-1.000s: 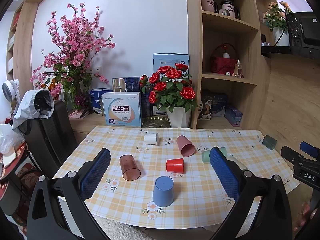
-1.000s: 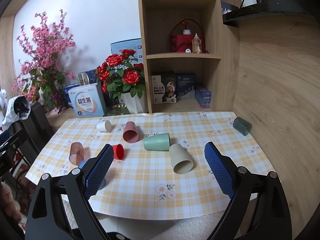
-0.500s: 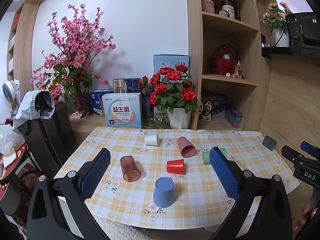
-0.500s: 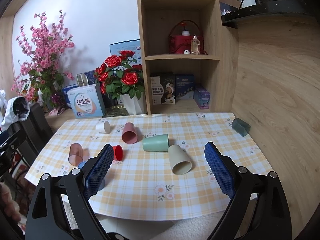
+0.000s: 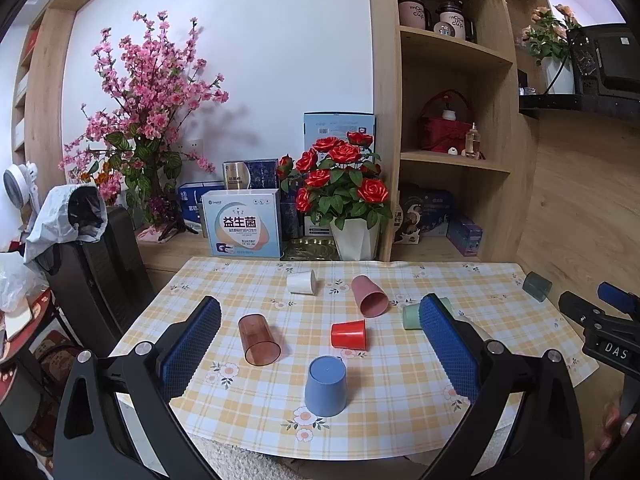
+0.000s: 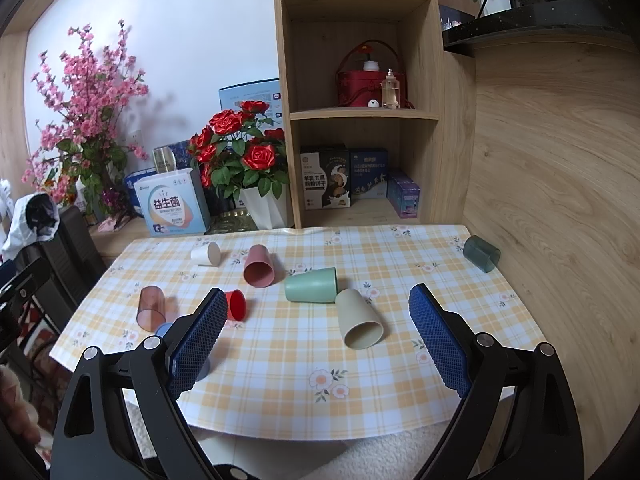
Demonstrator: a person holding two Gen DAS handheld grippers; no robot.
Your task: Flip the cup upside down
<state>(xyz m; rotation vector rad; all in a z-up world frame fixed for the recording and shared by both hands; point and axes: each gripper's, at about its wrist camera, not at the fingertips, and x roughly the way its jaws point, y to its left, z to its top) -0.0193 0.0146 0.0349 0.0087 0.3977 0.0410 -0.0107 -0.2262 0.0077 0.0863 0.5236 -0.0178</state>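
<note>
Several plastic cups lie on a yellow checked table (image 5: 400, 420). A blue cup (image 5: 326, 386) stands upside down near the front edge. A clear brown cup (image 5: 258, 340), a red cup (image 5: 349, 334), a pink cup (image 5: 369, 295), a white cup (image 5: 301, 282), a green cup (image 6: 311, 285), a beige cup (image 6: 359, 319) and a dark teal cup (image 6: 481, 253) lie on their sides. My left gripper (image 5: 320, 344) is open and empty above the front edge. My right gripper (image 6: 316, 332) is open and empty, in front of the beige cup.
A white pot of red roses (image 5: 344, 200), boxes (image 5: 240, 224) and a pink blossom plant (image 5: 140, 120) stand behind the table. A wooden shelf unit (image 6: 360, 100) rises at the back. A wooden wall (image 6: 560, 200) bounds the right side. A black chair (image 5: 96, 264) stands on the left.
Both grippers have shifted only slightly; the view has drifted a little. No cup has moved.
</note>
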